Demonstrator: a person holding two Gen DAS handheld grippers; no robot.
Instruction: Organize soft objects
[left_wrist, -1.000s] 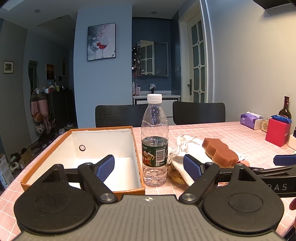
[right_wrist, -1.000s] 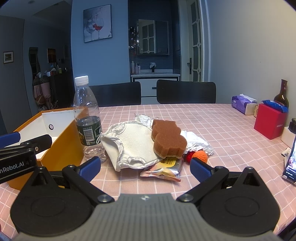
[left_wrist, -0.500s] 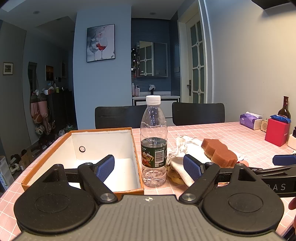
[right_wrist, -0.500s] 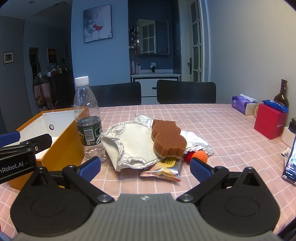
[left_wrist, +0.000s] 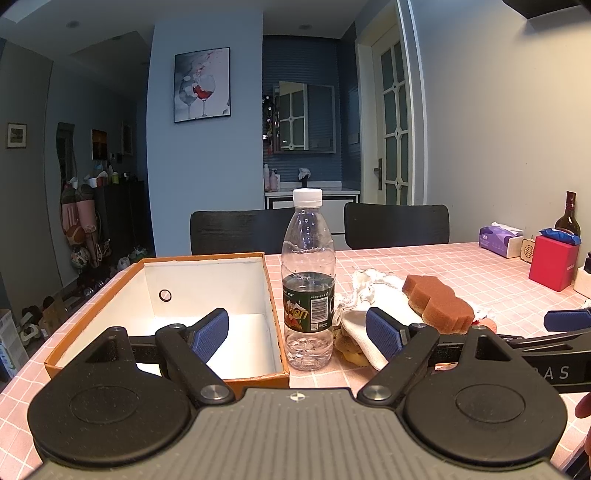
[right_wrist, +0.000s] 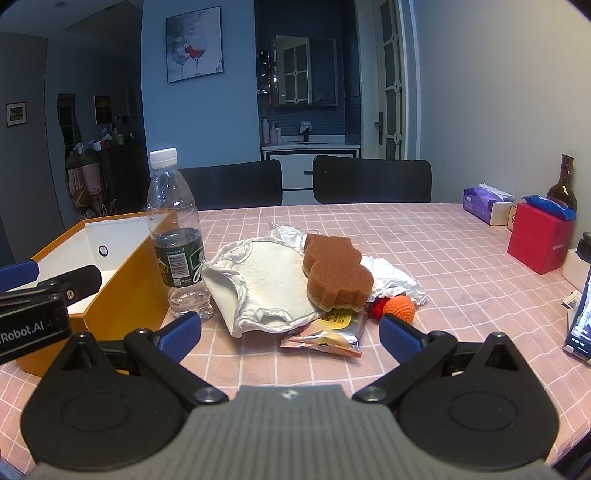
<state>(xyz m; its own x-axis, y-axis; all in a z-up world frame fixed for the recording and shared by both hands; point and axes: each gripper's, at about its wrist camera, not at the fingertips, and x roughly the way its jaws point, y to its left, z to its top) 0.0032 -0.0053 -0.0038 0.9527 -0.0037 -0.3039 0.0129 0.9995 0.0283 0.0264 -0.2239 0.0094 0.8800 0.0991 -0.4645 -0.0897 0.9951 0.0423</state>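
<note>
A brown sponge (right_wrist: 334, 275) lies on a white cloth (right_wrist: 258, 284) in a pile mid-table, with a snack packet (right_wrist: 328, 332), crumpled foil (right_wrist: 391, 280) and a small orange knitted toy (right_wrist: 399, 310). The sponge (left_wrist: 436, 301) and cloth (left_wrist: 373, 317) also show in the left wrist view. An empty orange box (left_wrist: 207, 306) with white inside stands left of a plastic water bottle (left_wrist: 308, 280). My left gripper (left_wrist: 297, 334) is open and empty, facing the bottle. My right gripper (right_wrist: 290, 336) is open and empty, just short of the pile.
A red box (right_wrist: 539, 242), a dark wine bottle (right_wrist: 561, 184) and a tissue pack (right_wrist: 487, 203) stand along the right wall. A phone (right_wrist: 580, 328) leans at the right edge. Two black chairs (right_wrist: 369, 181) stand behind the pink checked table (right_wrist: 443, 258).
The left wrist view has shifted slightly, so the bottle sits a little lower and leftward in it. The right view is unchanged.
</note>
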